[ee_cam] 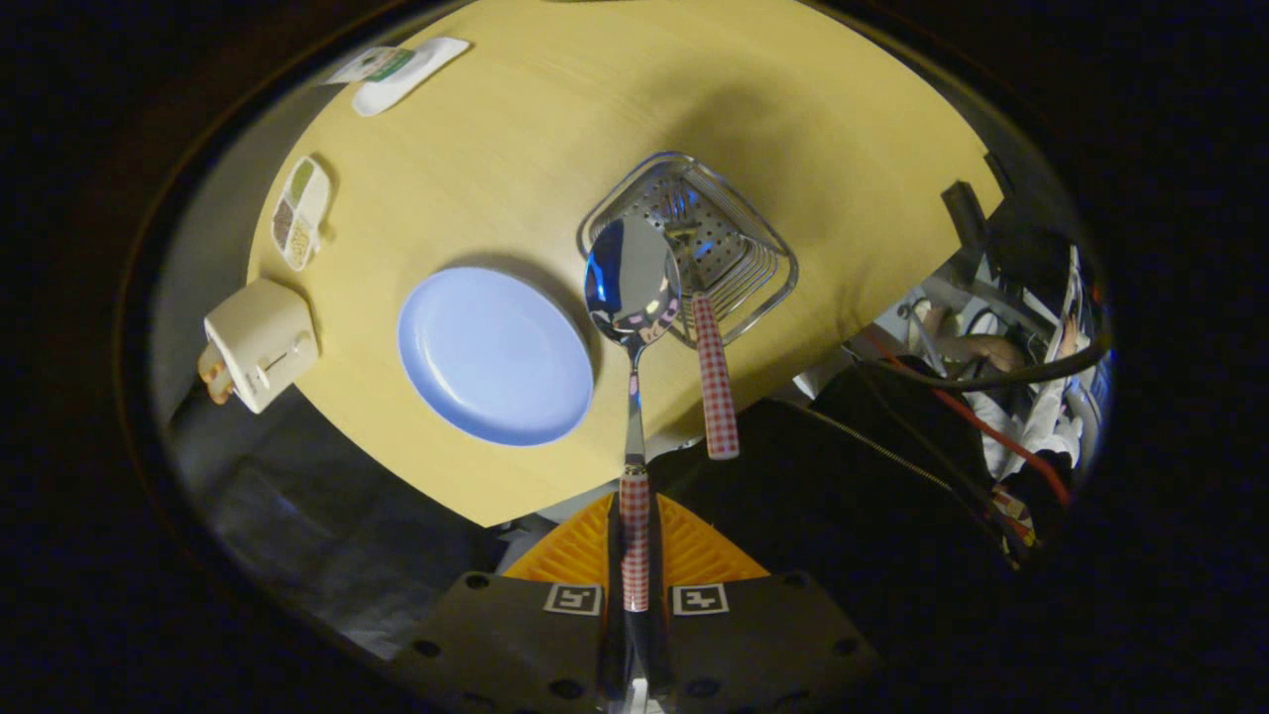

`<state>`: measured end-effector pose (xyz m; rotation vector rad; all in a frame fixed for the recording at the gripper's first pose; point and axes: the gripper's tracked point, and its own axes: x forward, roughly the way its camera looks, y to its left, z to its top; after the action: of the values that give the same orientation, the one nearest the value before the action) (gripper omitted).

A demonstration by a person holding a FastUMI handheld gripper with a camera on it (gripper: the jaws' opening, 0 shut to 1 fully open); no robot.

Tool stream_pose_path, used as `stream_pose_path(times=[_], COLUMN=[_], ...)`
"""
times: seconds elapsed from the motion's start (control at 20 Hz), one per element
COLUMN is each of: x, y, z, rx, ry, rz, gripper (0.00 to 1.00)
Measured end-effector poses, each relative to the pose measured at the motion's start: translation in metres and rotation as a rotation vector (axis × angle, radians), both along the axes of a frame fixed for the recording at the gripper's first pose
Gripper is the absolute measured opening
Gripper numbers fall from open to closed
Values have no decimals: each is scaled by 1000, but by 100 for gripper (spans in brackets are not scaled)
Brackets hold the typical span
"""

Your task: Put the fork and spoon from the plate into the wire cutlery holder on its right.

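Two fingers of the claw [634, 555] pinch the spoon [634, 297] by its checked handle, bowl raised over the near rim of the wire cutlery holder [739, 223]. Just right, the fork [714, 377] already leans in that holder, handle sticking out toward the claw. Left of the holder sits the blue plate [491, 357] on the yellow tabletop [516, 169].

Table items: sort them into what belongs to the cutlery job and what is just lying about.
Job:
- spoon, handle clamped in the gripper
- fork, standing in the wire cutlery holder
- blue plate

Lying about:
- white box-like device
- divided snack tray
- white packet
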<state>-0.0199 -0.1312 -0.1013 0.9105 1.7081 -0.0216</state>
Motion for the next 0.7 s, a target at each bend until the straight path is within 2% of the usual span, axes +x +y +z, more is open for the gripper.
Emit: stream_pose_path(times=[0.3,0.7], x=[22,43], y=[-6,-6], z=[-13,-22], rx=[123,251], ry=[131,216], rz=[-35,7], gripper=[12,12])
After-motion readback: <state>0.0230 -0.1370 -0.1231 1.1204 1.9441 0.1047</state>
